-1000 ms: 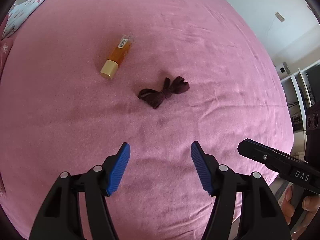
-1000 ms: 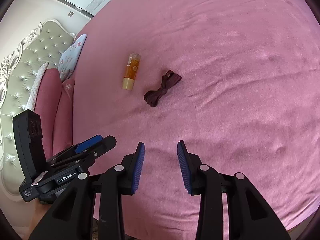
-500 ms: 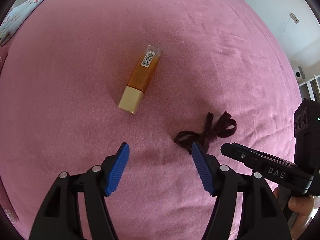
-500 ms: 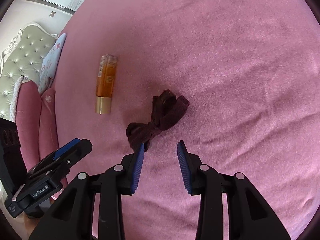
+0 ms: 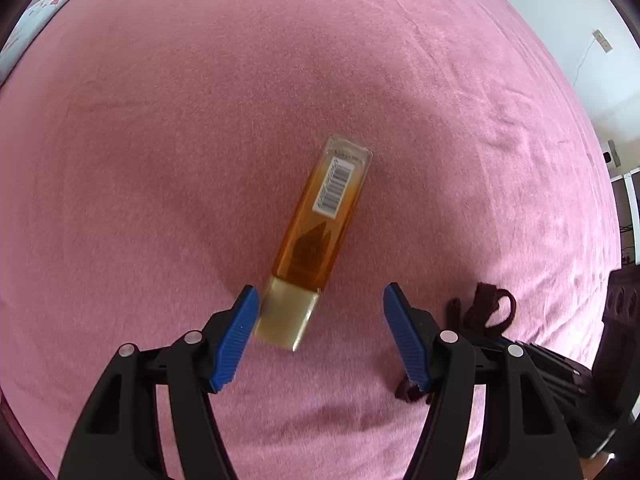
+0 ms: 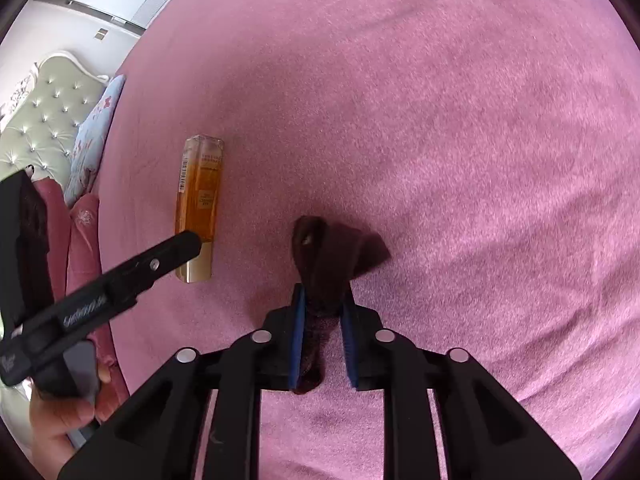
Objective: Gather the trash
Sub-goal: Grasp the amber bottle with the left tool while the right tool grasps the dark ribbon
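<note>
An amber bottle with a gold cap and a barcode label lies on the pink bedspread. My left gripper is open and low over it. The cap sits between the fingers, close to the left pad, with a wide gap on the right. A dark brown knotted ribbon lies to the bottle's right. My right gripper is closing on it, and the ribbon fills the gap between both blue pads. In the right wrist view the bottle is left of the ribbon.
Pillows and a tufted headboard stand at the bed's far end. A hand holds the left gripper's handle. White wall and dark furniture lie beyond the bed's right edge.
Both grippers came down toward the bed. The left one shifted over the bottle, whose cap now lies between its fingers. The right jaws narrowed around the ribbon.
</note>
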A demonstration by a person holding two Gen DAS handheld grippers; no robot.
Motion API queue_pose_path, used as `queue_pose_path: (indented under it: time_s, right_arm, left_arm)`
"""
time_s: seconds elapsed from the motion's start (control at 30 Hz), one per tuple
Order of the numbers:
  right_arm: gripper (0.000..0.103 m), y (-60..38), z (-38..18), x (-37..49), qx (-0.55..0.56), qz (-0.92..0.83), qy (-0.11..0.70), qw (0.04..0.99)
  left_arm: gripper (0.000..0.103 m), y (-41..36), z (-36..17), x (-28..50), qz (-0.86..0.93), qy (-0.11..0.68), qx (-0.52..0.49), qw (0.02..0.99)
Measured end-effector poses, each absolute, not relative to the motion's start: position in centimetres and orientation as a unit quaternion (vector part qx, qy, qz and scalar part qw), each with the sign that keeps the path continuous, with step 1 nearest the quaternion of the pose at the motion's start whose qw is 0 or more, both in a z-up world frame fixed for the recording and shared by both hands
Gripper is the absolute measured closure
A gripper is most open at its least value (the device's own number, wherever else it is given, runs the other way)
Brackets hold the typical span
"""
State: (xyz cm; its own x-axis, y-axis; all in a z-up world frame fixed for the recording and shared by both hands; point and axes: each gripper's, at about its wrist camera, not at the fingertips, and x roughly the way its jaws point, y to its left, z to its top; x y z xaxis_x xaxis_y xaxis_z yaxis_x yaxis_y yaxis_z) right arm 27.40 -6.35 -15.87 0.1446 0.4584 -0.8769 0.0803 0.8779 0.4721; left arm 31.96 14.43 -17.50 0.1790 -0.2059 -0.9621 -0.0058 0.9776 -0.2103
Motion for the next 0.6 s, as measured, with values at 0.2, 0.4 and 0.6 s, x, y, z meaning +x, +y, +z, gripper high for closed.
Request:
queue_pose_path:
  time_s: [0.2, 0.4, 0.6]
  right_arm:
    - [0.086, -7.0, -15.4, 27.6, 0.218, 0.141, 0.634, 0.728]
    - [0.086, -8.5, -15.0, 27.1, 0.225, 0.142, 0.633, 0.727]
    - [0.086, -9.8, -13.8, 25.5, 0.229, 0.141, 0.621, 0.736]
  left_arm:
    - [0.039, 13.8, -18.3, 33.7, -0.073, 0.639, -0.070, 0.762]
    - [0.067, 13.4, -19.6, 34.5, -0.060, 0.649, -0.060, 0.756]
    - [0.068, 14.2, -18.6, 32.9, -0.071, 0.643, -0.113, 0.754]
